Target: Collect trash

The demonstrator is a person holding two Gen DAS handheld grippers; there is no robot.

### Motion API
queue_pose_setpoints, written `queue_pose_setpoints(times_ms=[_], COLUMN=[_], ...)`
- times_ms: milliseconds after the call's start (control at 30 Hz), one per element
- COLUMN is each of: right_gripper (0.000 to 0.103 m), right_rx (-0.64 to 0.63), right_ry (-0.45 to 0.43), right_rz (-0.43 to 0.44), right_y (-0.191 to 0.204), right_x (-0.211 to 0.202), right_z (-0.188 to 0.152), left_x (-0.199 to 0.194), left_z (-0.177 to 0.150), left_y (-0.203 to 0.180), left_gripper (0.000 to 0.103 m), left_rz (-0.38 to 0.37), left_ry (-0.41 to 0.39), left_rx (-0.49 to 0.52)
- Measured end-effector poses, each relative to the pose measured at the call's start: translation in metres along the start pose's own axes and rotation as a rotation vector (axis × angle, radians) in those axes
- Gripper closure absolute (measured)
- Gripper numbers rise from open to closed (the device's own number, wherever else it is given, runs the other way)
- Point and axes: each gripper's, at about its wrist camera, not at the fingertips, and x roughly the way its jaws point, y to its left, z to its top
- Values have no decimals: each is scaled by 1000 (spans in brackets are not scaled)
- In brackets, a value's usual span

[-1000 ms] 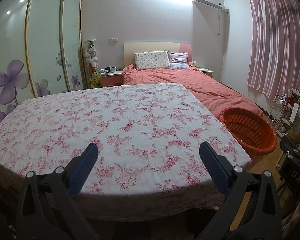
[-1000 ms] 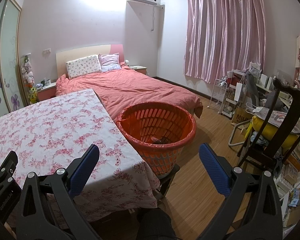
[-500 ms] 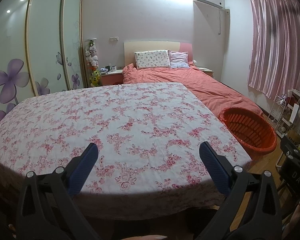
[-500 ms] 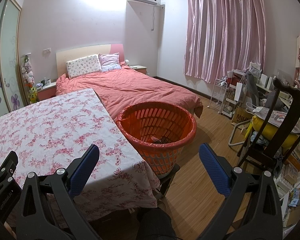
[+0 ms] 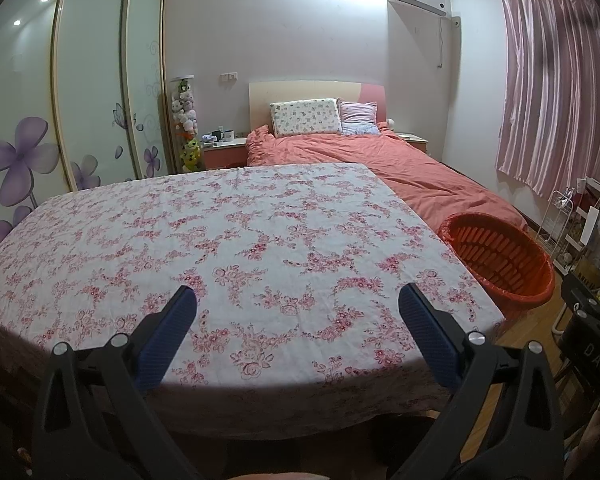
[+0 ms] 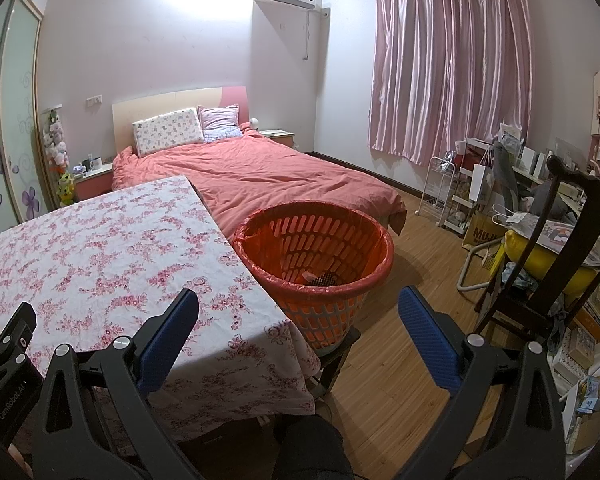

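Grippers spread wide and empty over a floral tabletop, basket off to the right.

Left wrist view: the left gripper (image 5: pixel 298 328) hangs released above the tabletop (image 5: pixel 236 240); the orange basket (image 5: pixel 500 262) stands ahead to its right, just beside the tabletop's edge. Right wrist view: the right gripper (image 6: pixel 299 330) is likewise released, with the basket (image 6: pixel 314 256) just ahead of its fingers and some trash (image 6: pixel 320 279) lying at its bottom.
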Motion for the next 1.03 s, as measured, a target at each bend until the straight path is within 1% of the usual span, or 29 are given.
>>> queue_pose_setpoints(times_ms=[1033], right_gripper=[4], right_rx=[0], right_ry=[1], right_rz=[0], right_y=[-1], right_x=[0], right_z=[1], left_x=[3], left_z=[-3], left_y=[3], left_gripper=[4], left_rz=[2], left_ry=[11], left_rx=[-5])
